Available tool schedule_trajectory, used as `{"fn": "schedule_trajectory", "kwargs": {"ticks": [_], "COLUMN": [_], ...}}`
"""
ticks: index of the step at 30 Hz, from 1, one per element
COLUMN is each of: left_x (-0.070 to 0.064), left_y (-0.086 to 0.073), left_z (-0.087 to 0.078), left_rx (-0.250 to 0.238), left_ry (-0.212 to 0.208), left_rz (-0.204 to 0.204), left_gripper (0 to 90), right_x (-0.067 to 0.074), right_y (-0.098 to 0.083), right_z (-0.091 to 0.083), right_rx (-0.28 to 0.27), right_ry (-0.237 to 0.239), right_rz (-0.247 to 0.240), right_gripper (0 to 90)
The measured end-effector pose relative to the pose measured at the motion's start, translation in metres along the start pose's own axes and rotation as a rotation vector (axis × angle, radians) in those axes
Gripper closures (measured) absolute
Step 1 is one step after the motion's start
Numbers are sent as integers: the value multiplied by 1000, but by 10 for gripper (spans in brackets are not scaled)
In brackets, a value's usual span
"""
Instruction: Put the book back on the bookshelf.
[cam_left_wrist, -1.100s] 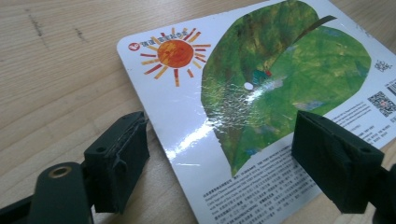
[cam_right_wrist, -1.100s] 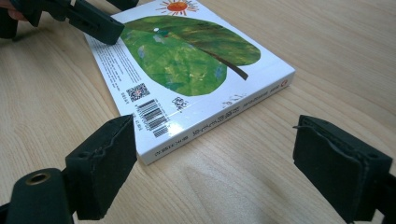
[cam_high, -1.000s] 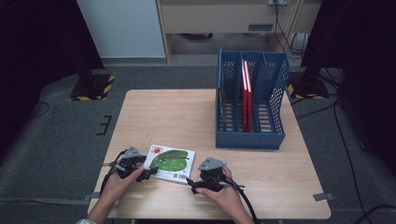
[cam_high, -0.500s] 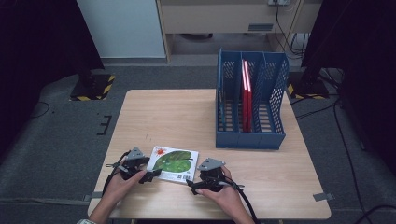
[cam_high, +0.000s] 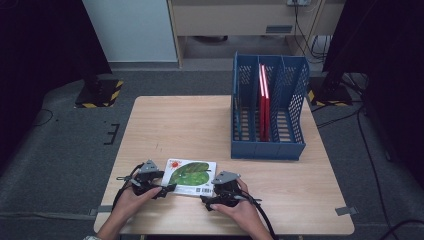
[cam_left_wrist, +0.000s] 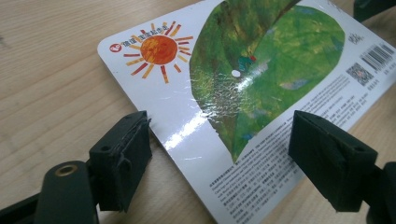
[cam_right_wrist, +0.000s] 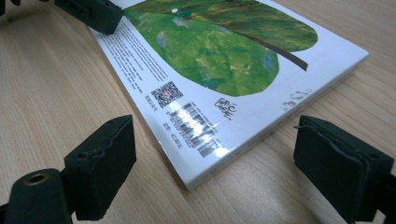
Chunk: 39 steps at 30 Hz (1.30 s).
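step: approach, pre-grasp | book (cam_high: 190, 177) flat at table (cam_high: 200, 125) near edge | left gripper (cam_left_wrist: 219, 154) jaws just closing, not gripping | right gripper (cam_right_wrist: 217, 172) spread around corner | next: clamp, lift toward blue rack (cam_high: 295, 145)

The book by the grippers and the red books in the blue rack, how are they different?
The picture book lies flat on the table; the red books stand upright in the blue rack. The picture book shows a white cover with a green leaf and a sun; the red books show plain red. Both are thin.
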<state>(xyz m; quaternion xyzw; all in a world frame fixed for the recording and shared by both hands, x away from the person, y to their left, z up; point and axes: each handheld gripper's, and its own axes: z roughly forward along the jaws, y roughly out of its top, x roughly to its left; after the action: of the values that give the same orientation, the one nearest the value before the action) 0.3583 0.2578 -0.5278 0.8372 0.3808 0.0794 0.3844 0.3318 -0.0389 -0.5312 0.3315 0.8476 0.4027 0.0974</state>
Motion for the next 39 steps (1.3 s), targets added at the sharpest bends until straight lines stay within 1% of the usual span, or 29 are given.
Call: {"fn": "schedule_trajectory", "kwargs": {"ticks": [4, 5, 6, 10, 13, 17, 18, 19, 20, 21, 23, 26, 29, 30, 34, 35, 36, 39], "left_x": [-10, -12, -14, -14, -15, -16, -15, -13, -11, -10, -4, 5, 12, 14, 17, 19, 20, 22], "left_y": [2, 3, 4, 4, 5, 5, 5, 6, 7, 8, 11, 17, 25, 27, 34, 34, 35, 36], "left_z": [3, 4, 5, 6, 7, 7, 6, 6, 6, 6, 7, 7, 11, 13, 19, 22, 24, 29], "left_rx": [17, 20, 21, 18, 16, 20, 21, 7, -1, -5, -9, -21, -4, 3, 13, 18, 19, 36], "left_ry": [-12, -14, -16, -16, -16, -26, -31, -39, -44, -41, -24, -28, -32, -28, -15, -18, -24, -35], "left_rz": [18, 27, 30, 25, 19, 28, 28, 16, 14, 12, 23, 5, 10, 9, 33, 36, 31, 45], "left_gripper": [201, 198, 194, 192, 195, 197, 204, 214, 221, 217, 194, 175, 173, 170, 169, 170, 171, 183], "right_x": [-2, -2, -3, -5, -5, -5, -5, -6, -6, -7, -7, -7, -7, -6, -6, -6, -5, -4], "right_y": [-3, -5, -7, -9, -10, -12, -12, -12, -12, -12, -12, -11, -11, -11, -12, -12, -12, -12], "right_z": [-4, -5, -6, -7, -8, -10, -11, -11, -11, -11, -11, -11, -11, -11, -11, -11, -11, -11], "right_rx": [9, 18, 29, 31, 29, 37, 34, 33, 34, 33, 33, 37, 34, 34, 34, 35, 35, 33], "right_ry": [-8, -8, -7, -13, -17, -40, -48, -52, -54, -52, -53, -52, -54, -56, -59, -60, -61, -67], "right_rz": [-1, 5, -1, 5, 1, -22, -28, -30, -27, -26, -29, -27, -28, -29, -31, -29, -28, -25], "right_gripper": [153, 155, 157, 169, 182, 217, 237, 252, 254, 255, 256, 256, 257, 258, 259, 260, 262, 265]}}
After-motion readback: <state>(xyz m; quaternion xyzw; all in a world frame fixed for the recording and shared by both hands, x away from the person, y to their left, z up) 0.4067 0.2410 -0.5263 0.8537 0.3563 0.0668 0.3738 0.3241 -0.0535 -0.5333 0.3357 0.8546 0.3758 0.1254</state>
